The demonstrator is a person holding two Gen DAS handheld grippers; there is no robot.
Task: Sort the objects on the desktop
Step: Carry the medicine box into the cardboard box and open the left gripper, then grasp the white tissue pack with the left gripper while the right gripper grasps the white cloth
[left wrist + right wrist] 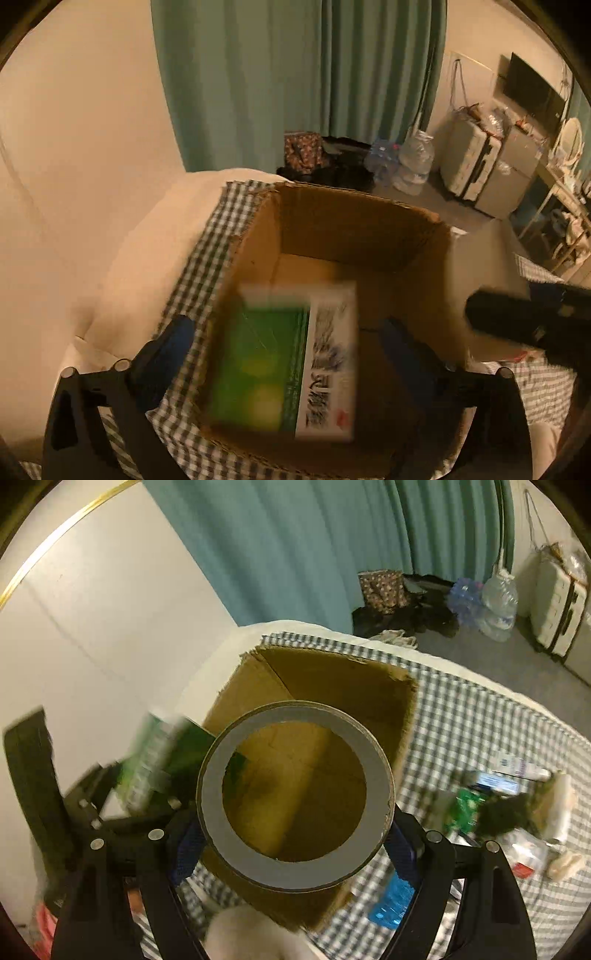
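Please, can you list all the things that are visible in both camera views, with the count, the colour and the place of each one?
cardboard box: one, brown, open, on the checked cloth
green and white carton: one, blurred, between the left gripper's spread fingers, over the cardboard box
tape roll: one, grey core, between the right gripper's fingers, above the cardboard box
checked cloth: one, dark and white, under the cardboard box
small clutter: several pieces, mixed colours, on the checked cloth to the right
curtain: one, teal, behind
water bottles: several, clear, on the floor
suitcase: one, pale, by the wall
left gripper: black with blue pads, open
right gripper: black with blue pads, holding the tape roll
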